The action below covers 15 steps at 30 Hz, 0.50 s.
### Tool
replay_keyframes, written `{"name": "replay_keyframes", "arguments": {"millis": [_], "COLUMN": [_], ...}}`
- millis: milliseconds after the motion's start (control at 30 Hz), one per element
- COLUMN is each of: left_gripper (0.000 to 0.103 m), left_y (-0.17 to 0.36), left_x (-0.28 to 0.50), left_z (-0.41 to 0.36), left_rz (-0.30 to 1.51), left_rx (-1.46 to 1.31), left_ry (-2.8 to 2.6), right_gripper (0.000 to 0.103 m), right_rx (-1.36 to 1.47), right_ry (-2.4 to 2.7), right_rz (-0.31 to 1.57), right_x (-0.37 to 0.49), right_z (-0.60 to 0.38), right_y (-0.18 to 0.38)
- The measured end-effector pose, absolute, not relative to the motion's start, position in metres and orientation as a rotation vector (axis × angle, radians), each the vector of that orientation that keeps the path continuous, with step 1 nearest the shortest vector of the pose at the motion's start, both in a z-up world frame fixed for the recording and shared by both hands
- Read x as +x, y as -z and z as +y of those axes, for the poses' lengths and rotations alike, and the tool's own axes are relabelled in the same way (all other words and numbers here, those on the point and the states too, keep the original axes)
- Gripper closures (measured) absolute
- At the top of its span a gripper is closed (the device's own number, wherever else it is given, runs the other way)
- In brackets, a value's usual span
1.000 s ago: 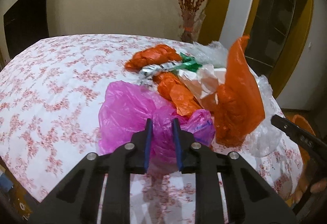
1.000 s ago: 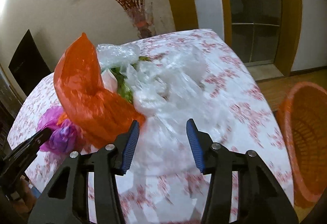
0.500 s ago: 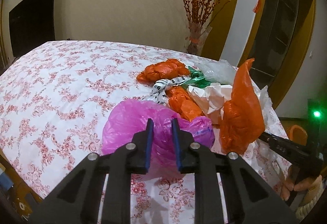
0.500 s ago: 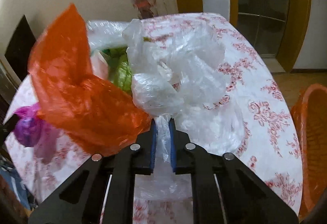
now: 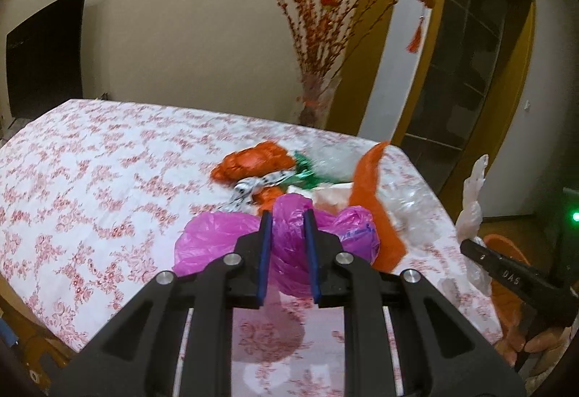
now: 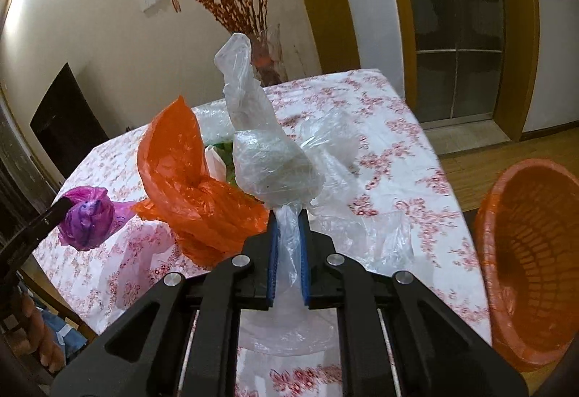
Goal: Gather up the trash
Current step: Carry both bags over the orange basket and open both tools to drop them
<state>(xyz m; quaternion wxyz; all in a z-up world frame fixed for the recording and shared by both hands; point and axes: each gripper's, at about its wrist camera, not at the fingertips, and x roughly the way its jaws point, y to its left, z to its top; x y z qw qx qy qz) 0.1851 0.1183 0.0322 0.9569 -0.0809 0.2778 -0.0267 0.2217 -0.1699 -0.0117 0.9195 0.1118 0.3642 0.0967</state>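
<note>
Floral cloth, red sprigs on white, covers the whole table [image 5: 90,180], and the trash sits heaped toward its right side, as the left wrist camera sees it. Nearest first: the left gripper [image 5: 287,256] is clamped tight on a pink plastic bag [image 5: 217,245], a twist of it bunched between the blue pads, the rest of the bag drooping toward the cloth near the front edge. From the right wrist camera that same pink bundle shows as a knot off the table's left corner, gripped by a dark finger. Over on the other side, the right gripper [image 6: 288,252] has just snapped closed, and it has a clear plastic bag [image 6: 275,172] pinched between its pads; the bag balloons above the fingers and a long tail of it stands straight up. Just left of it, a big orange plastic bag [image 6: 188,180] lies crumpled on the cloth with one flap rearing up. Behind that, more clear film [image 6: 333,143] is spread across the table. Farther back in the left wrist camera: a wadded orange bag [image 5: 253,161], a green wrapper [image 5: 307,172] and a black-and-white scrap [image 5: 249,187], all huddled together. Off the table's right edge, an orange basket [image 6: 528,252] stands on the floor. At the far end, a vase of red branches [image 5: 318,100] rises against the wall.
</note>
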Motion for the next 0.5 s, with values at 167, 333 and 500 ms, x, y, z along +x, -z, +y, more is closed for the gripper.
{"name": "replay_keyframes", "arguments": {"millis": [167,333,500], "left_gripper": [0.085,0.085,0.085], "left_y": [-0.056,-0.08,-0.101], "left_x": [0.179,0.177,0.179], "left_z": [0.097,0.072,0.036], "left_rz": [0.519,0.481,0.453], "left_rx": [-0.144,-0.137,-0.118], "left_ry": [0.108,0.167,0.235], "right_gripper": [0.093,0.093,0.093], "right_rx": [0.241,0.255,0.274], "right_ry": [-0.172,-0.14,-0.097], "right_rz": [0.723,0.691,0.671], "right_x": [0.218,0.212,0.207], "right_z": [-0.187,-0.205,-0.225], "right_y": [0.005,-0.004,-0.008]}}
